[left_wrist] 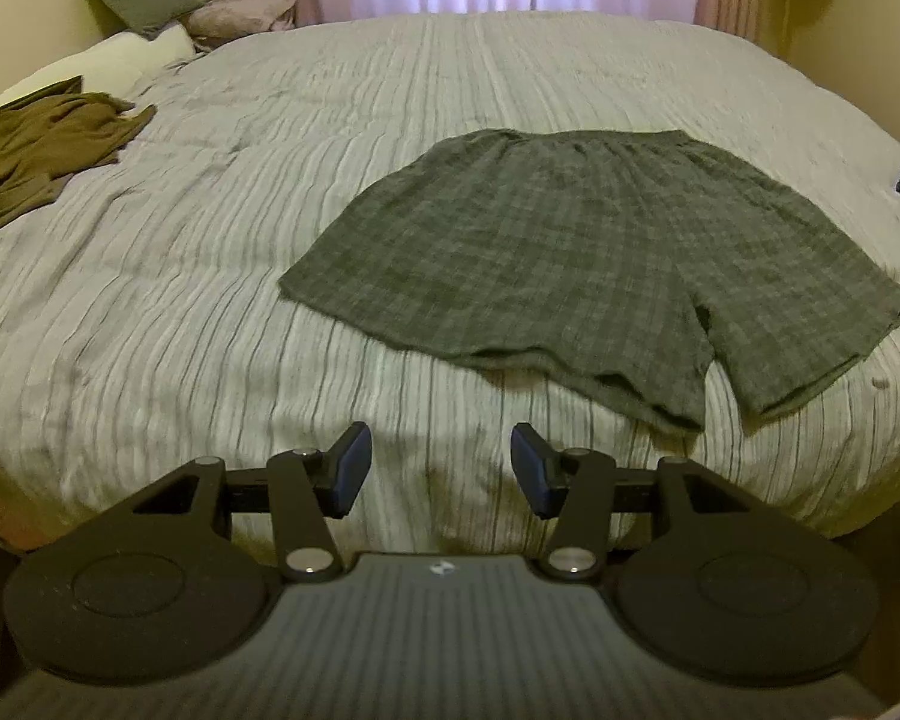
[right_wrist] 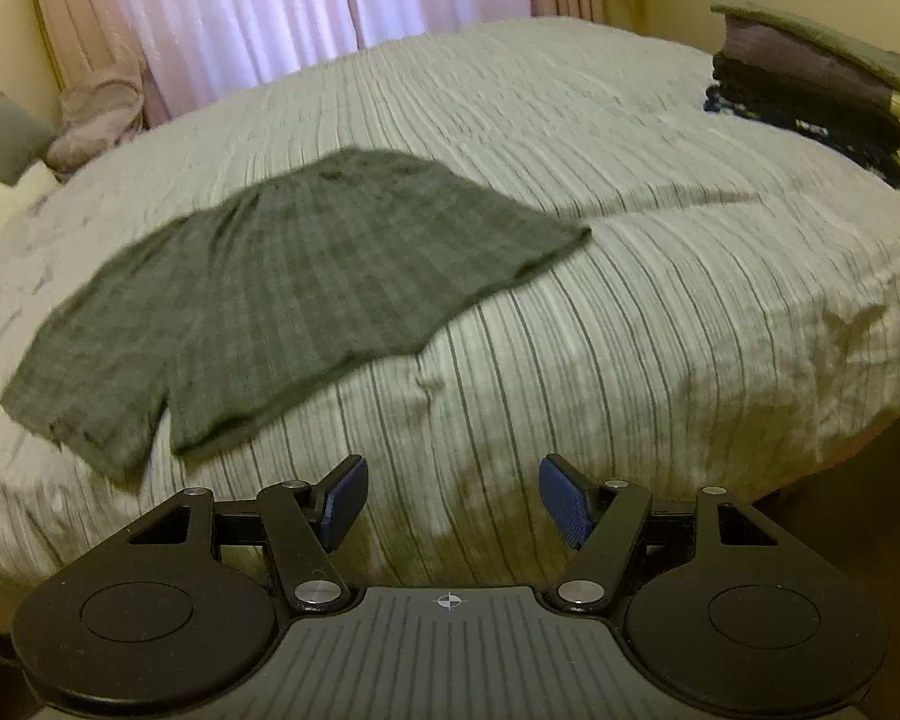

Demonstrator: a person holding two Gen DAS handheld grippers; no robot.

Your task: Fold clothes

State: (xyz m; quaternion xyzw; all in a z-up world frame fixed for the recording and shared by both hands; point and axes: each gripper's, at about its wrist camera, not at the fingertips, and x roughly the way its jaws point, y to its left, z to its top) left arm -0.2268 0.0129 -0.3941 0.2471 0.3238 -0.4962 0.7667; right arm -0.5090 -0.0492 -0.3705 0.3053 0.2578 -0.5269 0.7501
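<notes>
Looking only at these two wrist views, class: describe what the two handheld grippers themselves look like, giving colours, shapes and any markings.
Both look alike. The left gripper and right gripper have black link arms on silver pivot pins, two round black discs, and a ribbed grey body with a small crosshair mark. The pads are textured blue. No cables, hands or sleeves show.

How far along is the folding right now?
Done: a stack of folded clothes sits at the far right of the bed. In hand: nothing; the left tool and right tool are open and empty, short of the plaid shorts, which lie flat and unfolded. Left: the shorts and the crumpled brown garment.
</notes>
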